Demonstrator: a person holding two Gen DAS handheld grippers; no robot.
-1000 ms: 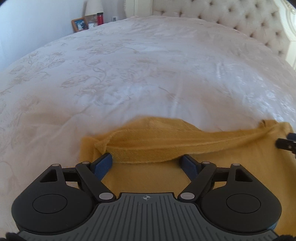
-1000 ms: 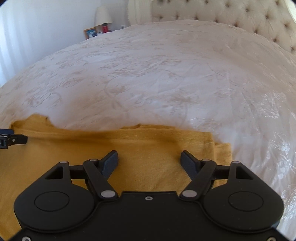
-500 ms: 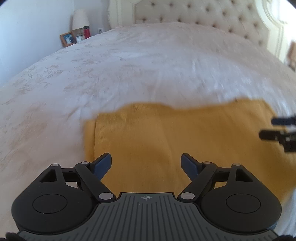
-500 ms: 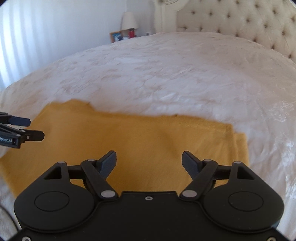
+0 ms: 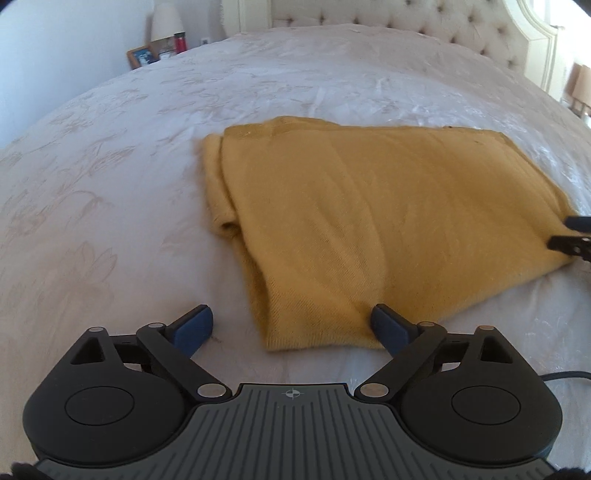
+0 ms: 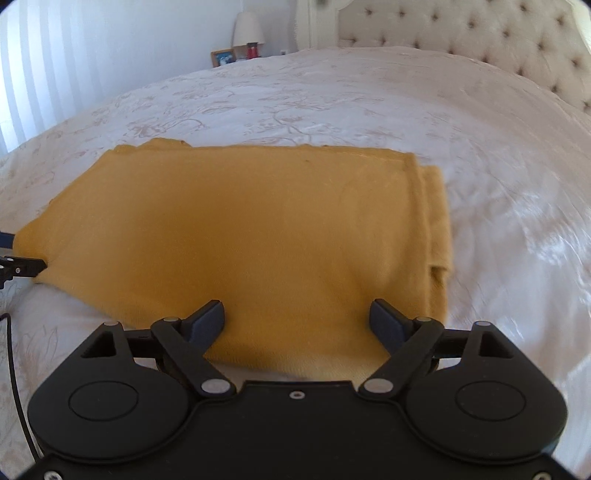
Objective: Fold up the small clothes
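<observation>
In the left wrist view, the left tongs stand wide, gripping nothing, just above the near left corner of the folded mustard garment. The garment lies flat on the white floral bedspread, with a doubled layer along its left edge. The right tongs' tips show at its right edge.

In the right wrist view, the right tongs are also spread wide and empty over the garment's near edge. A tufted headboard rises behind the bed.

Black linkage grippers, blue-padded fingers, silver pivot screws, grey ribbed plate.
</observation>
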